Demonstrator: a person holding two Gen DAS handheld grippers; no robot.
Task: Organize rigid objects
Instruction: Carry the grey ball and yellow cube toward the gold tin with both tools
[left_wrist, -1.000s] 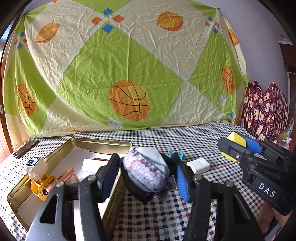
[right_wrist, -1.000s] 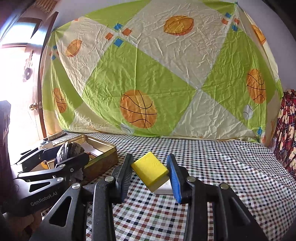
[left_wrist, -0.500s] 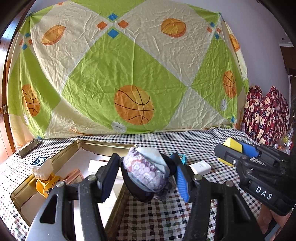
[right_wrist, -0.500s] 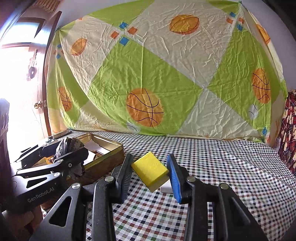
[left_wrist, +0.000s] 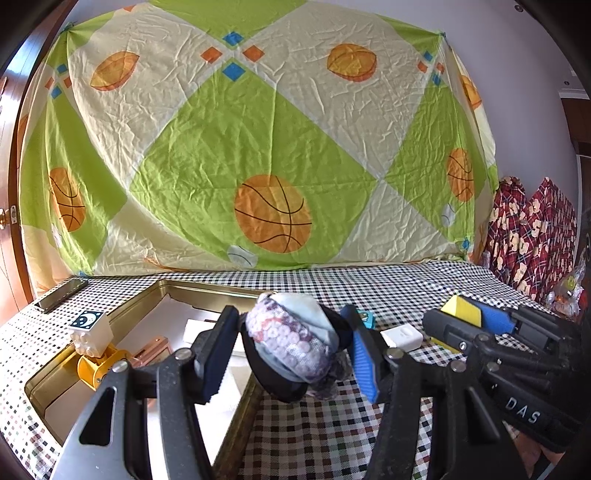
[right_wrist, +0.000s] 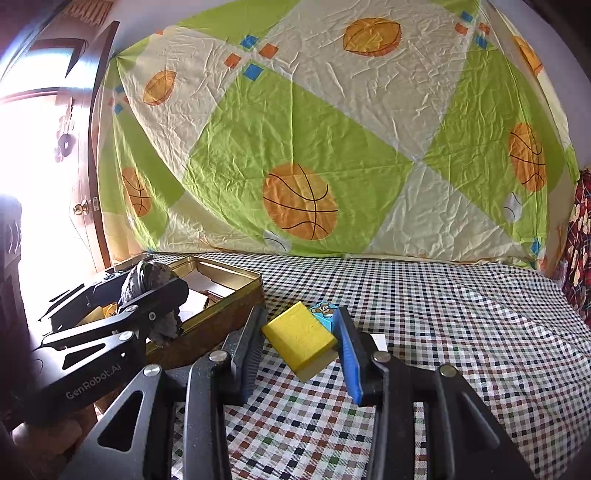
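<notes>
Tin box (left_wrist: 147, 295): open gold container on the checkered bench (left_wrist: 406, 280), just ahead and left of the left hand-held gripper (left_wrist: 291, 350); likely the collecting place.
Left hand-held gripper: clamped on a rounded patterned bundle (left_wrist: 295, 339), held above the tin's near rim, apparently for dropping in.
Right hand-held gripper (right_wrist: 299, 339): closed on a yellow block (right_wrist: 299, 336), tilted, lifted off the bench, apparently waiting its turn.
Already in tin: yellow toy with white cube (left_wrist: 92, 343), white pieces.
Left out: white square piece (left_wrist: 400, 338) and blue tile (right_wrist: 325, 312), on the bench just beyond the fingertips.
</notes>
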